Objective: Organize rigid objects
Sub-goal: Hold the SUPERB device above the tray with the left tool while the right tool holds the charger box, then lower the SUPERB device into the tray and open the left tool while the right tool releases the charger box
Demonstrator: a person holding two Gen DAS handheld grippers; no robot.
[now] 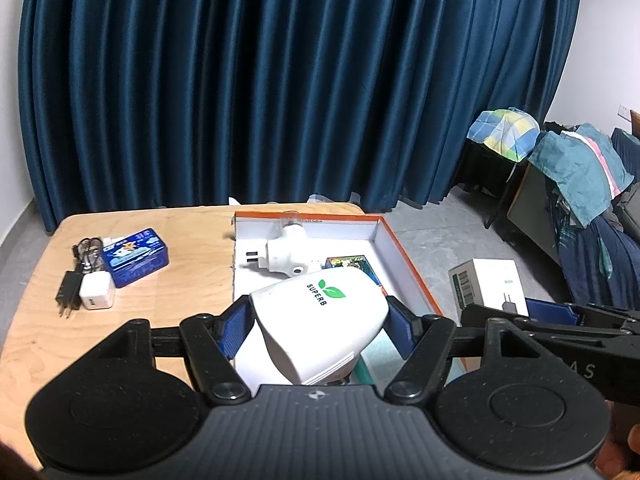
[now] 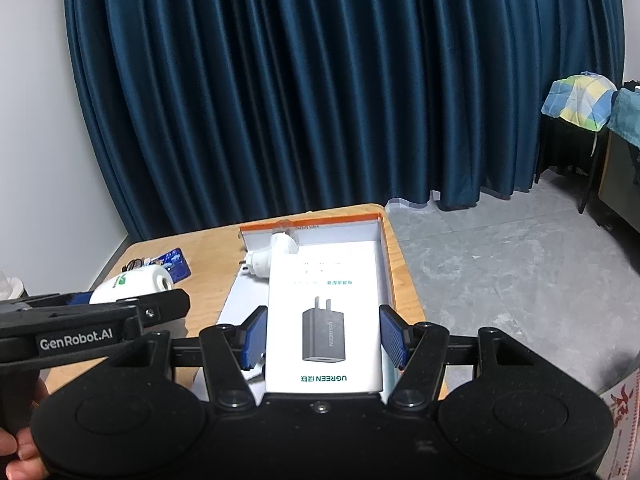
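- Left gripper [image 1: 320, 334]: its blue fingers [image 1: 236, 330] are clamped on a white plastic device [image 1: 316, 320], smooth and rounded, printed with a green leaf logo. It is carried above the near part of the tray [image 1: 404, 248], its long axis tilted from the gripper out toward the tray's far end.
- Right gripper [image 2: 322, 338]: grasping a white charger box [image 2: 324, 320], flat rigid cardboard with a printed black plug. Its long axis runs straight ahead along the fingers, over the tray's right half.
- Deciding relation: both loads are over the tray already; judged, each placement is a straight descent. The left load is nearer the white plug adapter [image 1: 284, 254] lying inside, so clearance there matters.
- Tray: shallow white cardboard, orange-edged, on the wooden tabletop [image 1: 188, 272].
- Outside the tray, left: blue tin [image 1: 136, 258], white cube charger [image 1: 96, 292], black plug [image 1: 70, 294].
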